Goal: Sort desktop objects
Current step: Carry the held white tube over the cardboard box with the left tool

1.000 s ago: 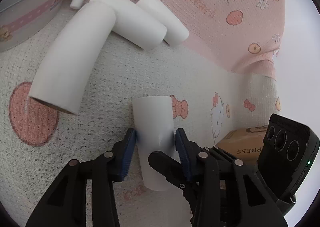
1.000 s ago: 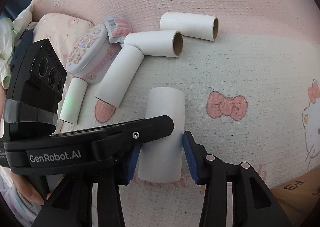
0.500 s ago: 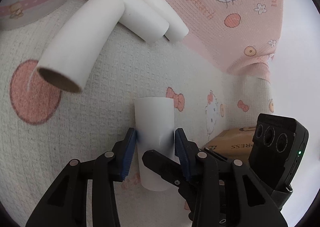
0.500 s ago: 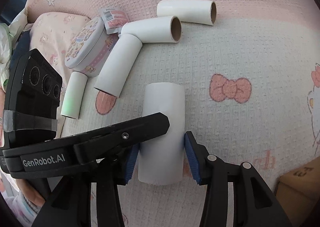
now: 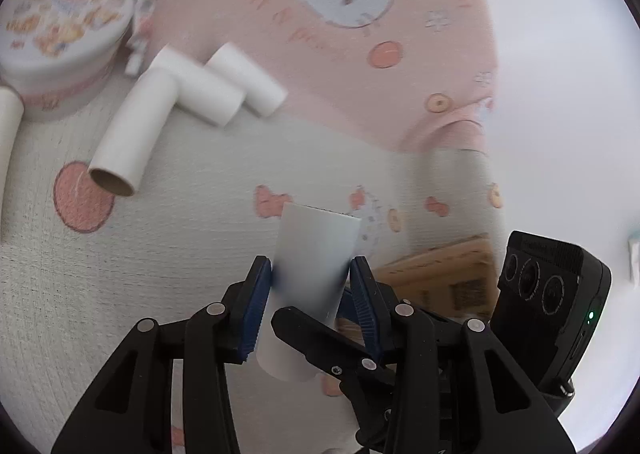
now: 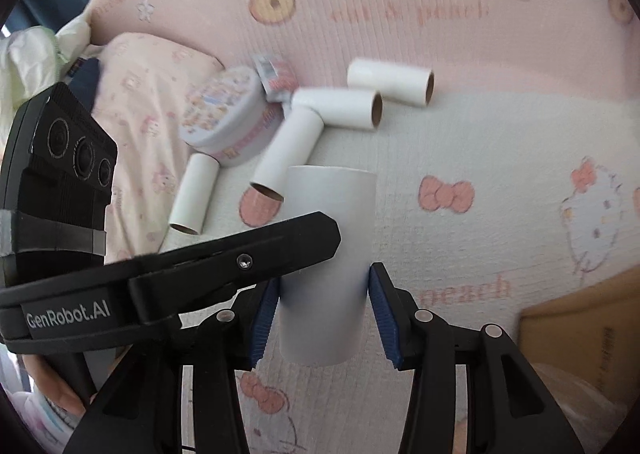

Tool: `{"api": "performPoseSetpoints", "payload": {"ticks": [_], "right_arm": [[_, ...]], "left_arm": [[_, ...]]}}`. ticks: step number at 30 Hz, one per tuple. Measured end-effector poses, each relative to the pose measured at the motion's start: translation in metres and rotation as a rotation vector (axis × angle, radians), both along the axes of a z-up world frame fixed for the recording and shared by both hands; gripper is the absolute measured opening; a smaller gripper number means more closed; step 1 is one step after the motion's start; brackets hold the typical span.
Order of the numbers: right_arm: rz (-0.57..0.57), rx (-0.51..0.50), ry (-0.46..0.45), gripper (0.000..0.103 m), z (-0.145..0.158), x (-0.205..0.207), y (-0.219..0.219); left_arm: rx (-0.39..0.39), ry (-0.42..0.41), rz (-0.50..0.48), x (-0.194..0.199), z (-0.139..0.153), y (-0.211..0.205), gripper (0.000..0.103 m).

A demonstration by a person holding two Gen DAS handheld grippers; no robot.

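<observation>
With the left gripper (image 5: 310, 294) and right gripper (image 6: 320, 312) both clamped on the wide paper tube (image 6: 330, 254), seemingly lifted clear of the blanket (image 6: 480, 142), keep equal squeeze and level travel toward the 4 other tubes (image 6: 362, 108).

Matt white cardboard tube (image 5: 316, 274); waffle-weave cloth blanket (image 5: 180, 246); glossy tin (image 6: 224, 118).

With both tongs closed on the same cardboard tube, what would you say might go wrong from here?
1. The left tongs and right tongs both pinch the one cardboard tube; the hollow wall may crush, or twist if the hands drift apart.
2. The frames look motion-blurred, so the tube could slip out.
3. The loose tubes and the round tin lie close ahead; a low swing might scatter them.
</observation>
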State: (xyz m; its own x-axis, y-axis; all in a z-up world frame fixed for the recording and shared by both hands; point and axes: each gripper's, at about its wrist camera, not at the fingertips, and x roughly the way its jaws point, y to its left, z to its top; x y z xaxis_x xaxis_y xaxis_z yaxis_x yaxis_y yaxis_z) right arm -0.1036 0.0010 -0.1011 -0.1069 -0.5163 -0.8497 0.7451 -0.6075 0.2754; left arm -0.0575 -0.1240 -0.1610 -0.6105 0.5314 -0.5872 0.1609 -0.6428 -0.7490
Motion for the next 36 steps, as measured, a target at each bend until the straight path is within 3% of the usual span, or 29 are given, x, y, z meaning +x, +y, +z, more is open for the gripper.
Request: {"api": "performPoseSetpoints", "payload": {"ticks": [6,15,26,31,36], "right_arm": [[-0.007,-0.052,0.068,0.043,0.039,0.006,0.020],[-0.014,-0.130,0.140,0.043,0.081,0.017,0.041],[-0.114,-0.213,0.207,0.043,0.145,0.003,0.089],[-0.171,-0.204,0.241,0.043,0.171,-0.006,0.117],[-0.229,-0.202,0.218,0.043,0.186,-0.028,0.158]], "left_arm": [[0.000,0.074,0.005,0.008,0.036,0.015,0.044],[-0.121,0.156,-0.030,0.018,0.092,0.046,0.044],[-0.296,0.286,-0.175,0.002,0.174,0.107,0.048],[-0.307,0.326,-0.257,-0.011,0.198,0.141,0.049],[-0.284,0.330,-0.321,-0.029,0.212,0.185,0.048]]}}
